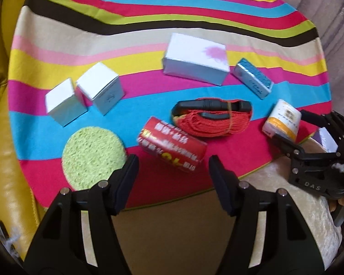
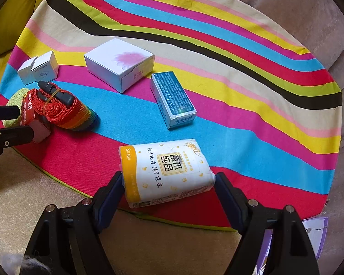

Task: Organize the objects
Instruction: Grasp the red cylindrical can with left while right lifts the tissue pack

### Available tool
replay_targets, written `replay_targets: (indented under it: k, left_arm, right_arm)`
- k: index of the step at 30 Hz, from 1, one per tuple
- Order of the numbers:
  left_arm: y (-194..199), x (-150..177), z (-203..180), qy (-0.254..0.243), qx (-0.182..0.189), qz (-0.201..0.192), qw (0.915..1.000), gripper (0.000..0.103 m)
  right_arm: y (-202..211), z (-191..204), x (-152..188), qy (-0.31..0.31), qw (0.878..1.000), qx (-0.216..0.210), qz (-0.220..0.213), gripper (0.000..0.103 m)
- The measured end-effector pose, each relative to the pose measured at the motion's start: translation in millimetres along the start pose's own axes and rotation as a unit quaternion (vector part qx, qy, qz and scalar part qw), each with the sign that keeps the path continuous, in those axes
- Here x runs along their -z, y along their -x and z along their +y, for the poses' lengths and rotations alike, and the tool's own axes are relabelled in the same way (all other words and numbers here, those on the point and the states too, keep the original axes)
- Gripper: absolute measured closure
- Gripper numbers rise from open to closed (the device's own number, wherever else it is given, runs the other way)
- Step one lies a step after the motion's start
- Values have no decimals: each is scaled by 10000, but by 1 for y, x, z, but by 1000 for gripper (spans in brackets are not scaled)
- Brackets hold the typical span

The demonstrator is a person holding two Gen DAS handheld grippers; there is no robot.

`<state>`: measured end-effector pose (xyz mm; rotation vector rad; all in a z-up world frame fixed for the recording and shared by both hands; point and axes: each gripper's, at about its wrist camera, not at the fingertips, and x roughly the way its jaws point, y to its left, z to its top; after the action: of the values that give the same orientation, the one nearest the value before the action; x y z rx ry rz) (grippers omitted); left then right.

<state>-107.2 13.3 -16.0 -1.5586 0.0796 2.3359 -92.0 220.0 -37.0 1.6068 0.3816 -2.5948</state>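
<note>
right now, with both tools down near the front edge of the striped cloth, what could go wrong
1. The tissue pack sits between the right tool's fingers close to the striped cloth's front edge; a soft pack may squash or slip.
2. The red box lies tilted ahead of the open left tool, against the strap bundle, so a grab could drag the strap.
3. The green sponge touches one left finger and may get nudged.

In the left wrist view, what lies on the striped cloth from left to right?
Two small white boxes → green sponge → red box → red strap bundle → blue-topped box → tissue pack.
</note>
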Motion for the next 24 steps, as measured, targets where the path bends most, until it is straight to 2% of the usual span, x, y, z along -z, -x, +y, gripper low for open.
replay_targets:
  k: [8,14,24]
  left_arm:
    - [3,-14,-7,-657,-98,-41,9978,36]
    - [-4,-14,-12,-1498,2,223,9885,29]
    - [-20,-18,-10,-1778,181,456,9828,29]
  right_arm:
    - [0,-3,1,-69,10000,-39,-13,24]
    - [-1,-4,1,-104,9999,-82,-5,24]
    - [-2,-5,1,-125,9999,-118,-9,24]
